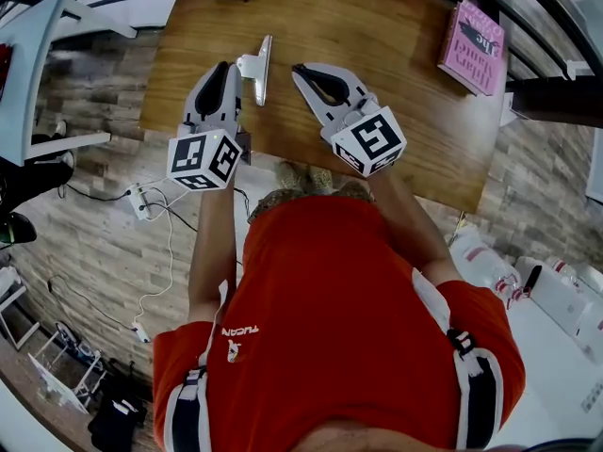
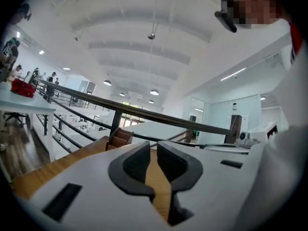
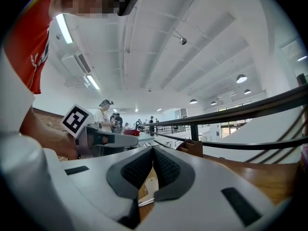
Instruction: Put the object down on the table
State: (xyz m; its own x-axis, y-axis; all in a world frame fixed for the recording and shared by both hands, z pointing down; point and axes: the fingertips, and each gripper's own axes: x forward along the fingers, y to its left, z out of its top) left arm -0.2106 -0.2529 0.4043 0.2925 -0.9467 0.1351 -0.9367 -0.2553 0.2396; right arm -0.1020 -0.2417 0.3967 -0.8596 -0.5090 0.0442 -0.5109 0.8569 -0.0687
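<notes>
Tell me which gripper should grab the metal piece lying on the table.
Probably the right gripper: its shut fingers angle toward the metal piece, which shows just below them in its own view. The left gripper sits alongside the piece, pointing past it.

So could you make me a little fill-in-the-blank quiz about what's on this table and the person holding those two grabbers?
1. The silver metal object lies on the wooden ___, between the left gripper and the right gripper.
2. The book near the right edge has a ___ cover.
3. The person holding both grippers wears a shirt that is mostly ___.

Missing words: table; pink; red.
</notes>
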